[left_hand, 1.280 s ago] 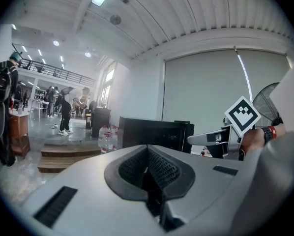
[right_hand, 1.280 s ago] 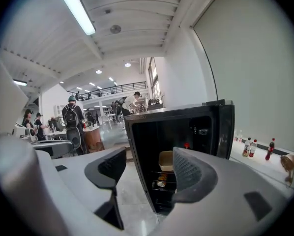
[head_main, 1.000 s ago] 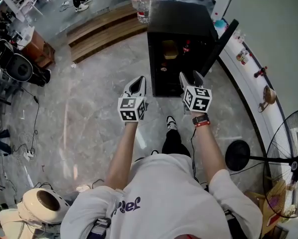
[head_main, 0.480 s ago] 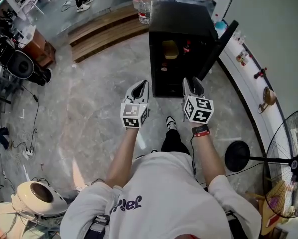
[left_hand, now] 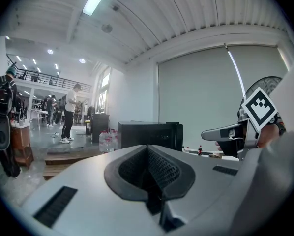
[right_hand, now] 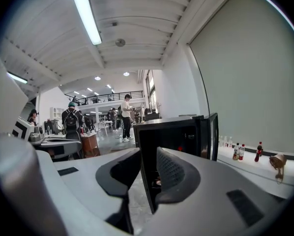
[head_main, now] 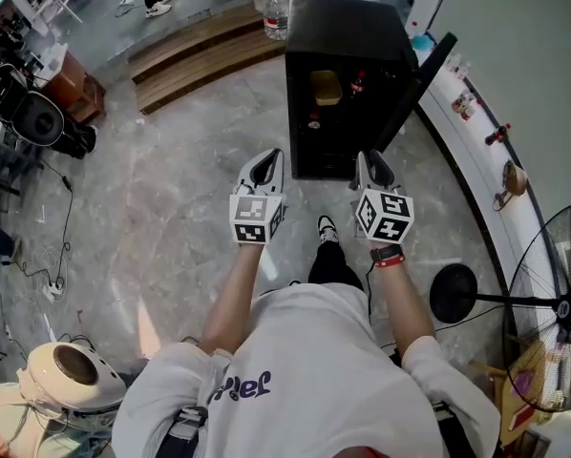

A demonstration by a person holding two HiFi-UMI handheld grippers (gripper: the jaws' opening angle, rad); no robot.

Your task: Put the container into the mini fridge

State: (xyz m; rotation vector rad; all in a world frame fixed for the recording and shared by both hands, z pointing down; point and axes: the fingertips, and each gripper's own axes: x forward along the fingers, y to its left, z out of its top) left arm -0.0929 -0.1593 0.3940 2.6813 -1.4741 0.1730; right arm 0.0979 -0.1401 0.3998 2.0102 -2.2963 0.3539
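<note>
The black mini fridge [head_main: 348, 36] stands on the floor ahead with its door [head_main: 417, 89] swung open to the right. A yellowish container [head_main: 326, 86] sits on its upper shelf, with a red item [head_main: 359, 82] beside it. My left gripper [head_main: 264, 163] hovers before the fridge's lower left corner, jaws shut and empty, the pads meeting [left_hand: 148, 173]. My right gripper [head_main: 373, 165] is level with it at the fridge's front right. Its jaws [right_hand: 147, 176] are closing, a narrow gap remains, and nothing is between them. Through that gap I see the fridge's dark interior [right_hand: 179, 136].
Water bottles [head_main: 276, 12] and wooden steps [head_main: 200, 55] lie left of the fridge. A curved white ledge [head_main: 476, 136] with small bottles runs along the right wall. A standing fan [head_main: 553, 303] and its round base [head_main: 454, 294] are at right. People stand far off [right_hand: 126, 117].
Both grippers have drawn back a little from the fridge toward the person. The container stays on its shelf inside.
</note>
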